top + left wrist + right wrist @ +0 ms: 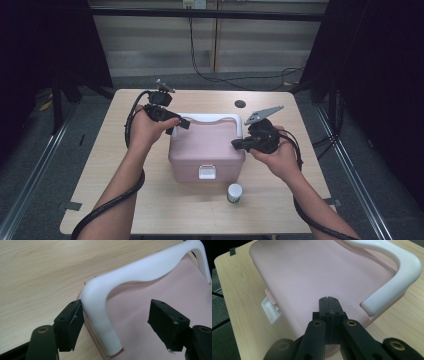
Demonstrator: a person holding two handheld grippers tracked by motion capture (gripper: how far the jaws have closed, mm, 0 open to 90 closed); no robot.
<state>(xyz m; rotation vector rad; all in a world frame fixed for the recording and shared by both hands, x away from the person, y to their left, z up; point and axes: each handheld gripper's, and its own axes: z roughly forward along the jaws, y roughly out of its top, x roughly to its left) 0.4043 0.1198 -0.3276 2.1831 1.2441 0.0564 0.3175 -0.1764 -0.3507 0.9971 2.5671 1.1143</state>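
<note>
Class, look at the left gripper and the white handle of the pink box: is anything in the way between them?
Nothing visible. In the left gripper view the left gripper is open around the white handle of the pink box; one pad looks to be touching the handle's corner.

boxes — 1 pink box; jars — 1 small jar; grippers — 2

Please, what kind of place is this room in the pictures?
Probably a lab or studio set up for recording handling work, not a home. A single wooden table stands on grey floor between dark curtains, cables run across the floor behind it, and a person's hands work hand-held grippers around a pink box.
</note>
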